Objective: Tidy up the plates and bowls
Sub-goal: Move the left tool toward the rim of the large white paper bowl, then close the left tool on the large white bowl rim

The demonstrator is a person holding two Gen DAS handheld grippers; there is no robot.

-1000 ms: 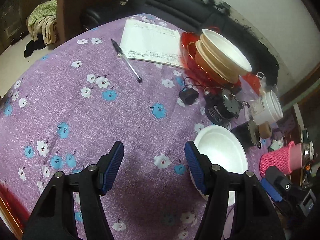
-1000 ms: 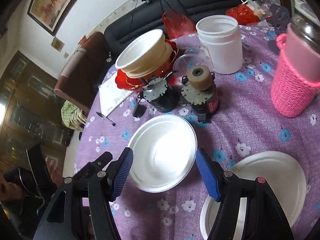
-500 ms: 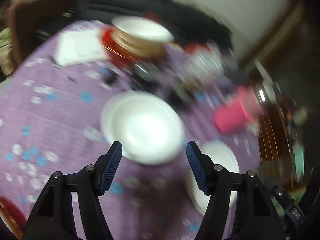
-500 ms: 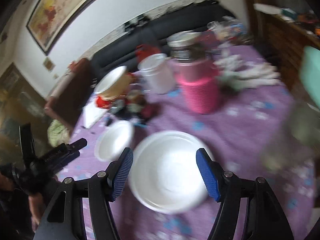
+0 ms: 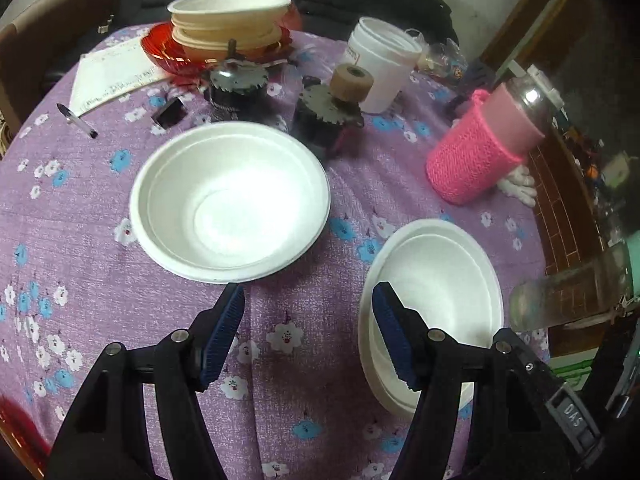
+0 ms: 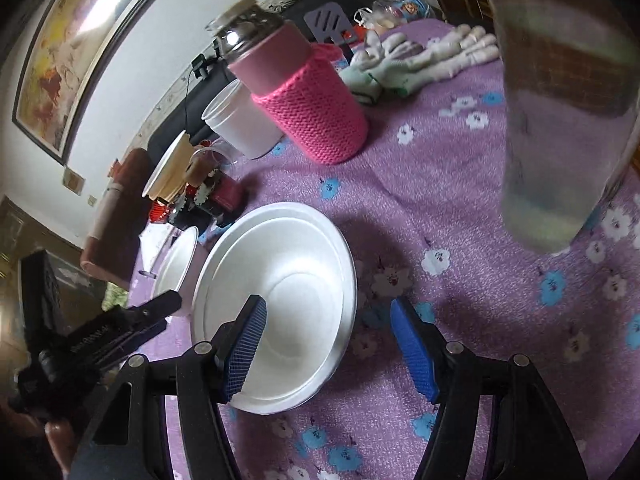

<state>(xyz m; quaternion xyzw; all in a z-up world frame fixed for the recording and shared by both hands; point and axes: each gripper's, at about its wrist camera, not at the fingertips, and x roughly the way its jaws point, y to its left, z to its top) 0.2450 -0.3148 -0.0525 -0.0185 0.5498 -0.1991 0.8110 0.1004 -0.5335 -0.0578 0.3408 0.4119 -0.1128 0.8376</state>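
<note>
Two white foam bowls sit on the worktop (image 5: 280, 312), which is covered by a purple floral cloth. From the left wrist view, the single bowl (image 5: 230, 200) lies just ahead of the left gripper (image 5: 308, 328), its near rim right at the tip of the left blue pad — not between the jaws. Jaws spread, nothing between them but cloth. The second bowl stack (image 5: 436, 304) — at least two nested, going by the doubled rim — sits to the right, and this gripper's right finger overlaps its near-left rim in view; cannot tell if it touches.

From the right wrist view, the same bowl stack (image 6: 280, 300) fills the lower centre. The right gripper (image 6: 332, 344) has jaws spread with nothing pinched; its left pad sits over the bowl's hollow, its right pad outside the rim over cloth, so the near-right rim lies in the gap. Contact cannot be told. The single bowl (image 6: 178, 264) shows edge-on beyond, to the left, beside the other gripper's black body.

Further back: stacked cream bowls (image 5: 230, 20) on red plates (image 5: 168, 50), a white tub (image 5: 380, 64), a bottle in a pink knit sleeve (image 5: 480, 152), two small motors (image 5: 236, 88), paper and pen (image 5: 76, 120), white gloves (image 6: 420, 60), and a clear glass (image 6: 560, 100) close on the right.
</note>
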